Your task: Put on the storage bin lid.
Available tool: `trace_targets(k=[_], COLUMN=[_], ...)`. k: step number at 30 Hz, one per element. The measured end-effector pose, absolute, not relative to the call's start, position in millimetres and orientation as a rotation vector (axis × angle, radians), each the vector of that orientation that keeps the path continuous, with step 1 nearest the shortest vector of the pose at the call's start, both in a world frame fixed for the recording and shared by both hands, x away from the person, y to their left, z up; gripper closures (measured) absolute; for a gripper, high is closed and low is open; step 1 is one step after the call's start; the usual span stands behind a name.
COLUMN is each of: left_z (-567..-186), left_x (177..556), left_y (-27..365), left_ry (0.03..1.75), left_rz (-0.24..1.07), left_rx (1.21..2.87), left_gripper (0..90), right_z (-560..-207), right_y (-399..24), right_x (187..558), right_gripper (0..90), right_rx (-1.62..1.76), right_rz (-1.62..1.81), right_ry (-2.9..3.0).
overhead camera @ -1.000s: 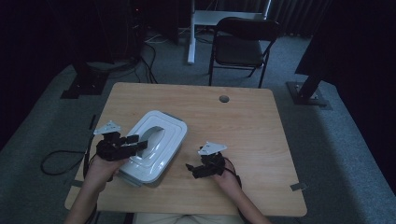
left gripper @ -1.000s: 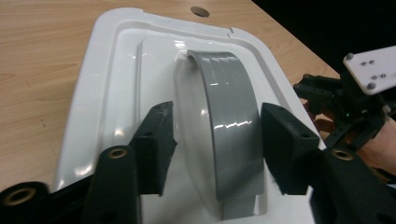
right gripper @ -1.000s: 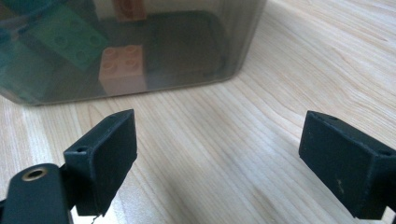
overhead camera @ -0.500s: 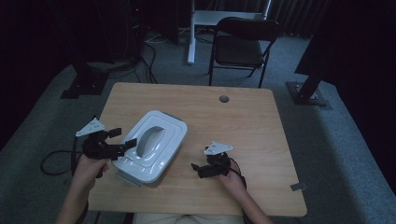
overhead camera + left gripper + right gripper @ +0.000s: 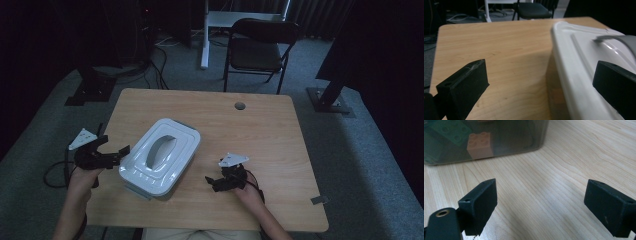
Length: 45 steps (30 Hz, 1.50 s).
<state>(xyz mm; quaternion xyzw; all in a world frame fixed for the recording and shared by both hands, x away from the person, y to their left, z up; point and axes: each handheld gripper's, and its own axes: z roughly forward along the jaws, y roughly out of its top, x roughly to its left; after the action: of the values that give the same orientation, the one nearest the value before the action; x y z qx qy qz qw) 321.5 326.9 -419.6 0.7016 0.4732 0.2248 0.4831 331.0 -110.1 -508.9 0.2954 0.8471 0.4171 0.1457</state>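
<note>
Two tongs are at work over a wooden table. The left tongs sit at the table's left edge, pointing at the near left side of a box with a white lid. Their jaws have just been opening and now stand wide apart; they press on nothing. In the left gripper view one jaw hangs over bare wood and the other over the lid's edge, with the lid's rim running up between them, untouched as far as I can tell. A grey handle arches across the recess in the middle of the lid.

The box lies askew on the left half of the table, nearer the person's side than the far edge.

The right tongs rest low over the table just right of the box, well apart from the left ones, aimed at the box's side. Their jaws are wide open and hold nothing; bare wood lies between them. Through the box's smoky wall in the right gripper view, an orange brick and a green brick show inside.

A small round hole sits near the table's far edge, and a dark chair stands on the floor beyond.
</note>
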Motion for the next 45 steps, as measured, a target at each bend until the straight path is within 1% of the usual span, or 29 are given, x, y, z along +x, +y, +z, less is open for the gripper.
trace_targets(k=[5,12,13,14,16,18,20,25,28,32,45], left_z=[-431,-462,-462,-474,-485,-494,-503,-517,-517,-516,-512], left_x=[329,345,345,350,354,357,360,366,368,371,370], left_y=[344,364,364,367,368,369,368,362,358,346,320], left_ry=[1.206,1.279,1.279,1.305,1.314,1.322,1.336,1.343,1.332,1.302,1.228], left_rz=[0.619,0.607,0.607,0.599,0.622,0.598,0.616,0.6,0.598,0.586,0.56], left_rx=[1.686,1.653,1.653,1.652,1.676,1.655,1.666,1.695,1.693,1.737,1.797], left_gripper=[0.5,0.5,0.5,0.5,0.5,0.5,0.5,0.5,0.5,0.5,0.5], right_z=[-511,-512,-512,-512,-513,-512,-512,-513,-514,-514,-511], right_y=[-110,-111,-111,-110,-110,-110,-111,-111,-112,-112,-110], right_x=[331,331,331,331,331,331,331,331,331,332,331], right_gripper=[11.0,11.0,11.0,11.0,11.0,11.0,11.0,11.0,11.0,11.0,11.0], right_rx=[0.855,0.86,0.86,0.859,0.856,0.857,0.864,0.873,0.877,0.876,0.876], right_rz=[1.2,1.197,1.197,1.198,1.197,1.201,1.202,1.207,1.209,1.208,1.225], right_ry=[2.446,2.449,2.45,2.45,2.451,2.452,2.452,2.455,2.455,2.456,2.448])
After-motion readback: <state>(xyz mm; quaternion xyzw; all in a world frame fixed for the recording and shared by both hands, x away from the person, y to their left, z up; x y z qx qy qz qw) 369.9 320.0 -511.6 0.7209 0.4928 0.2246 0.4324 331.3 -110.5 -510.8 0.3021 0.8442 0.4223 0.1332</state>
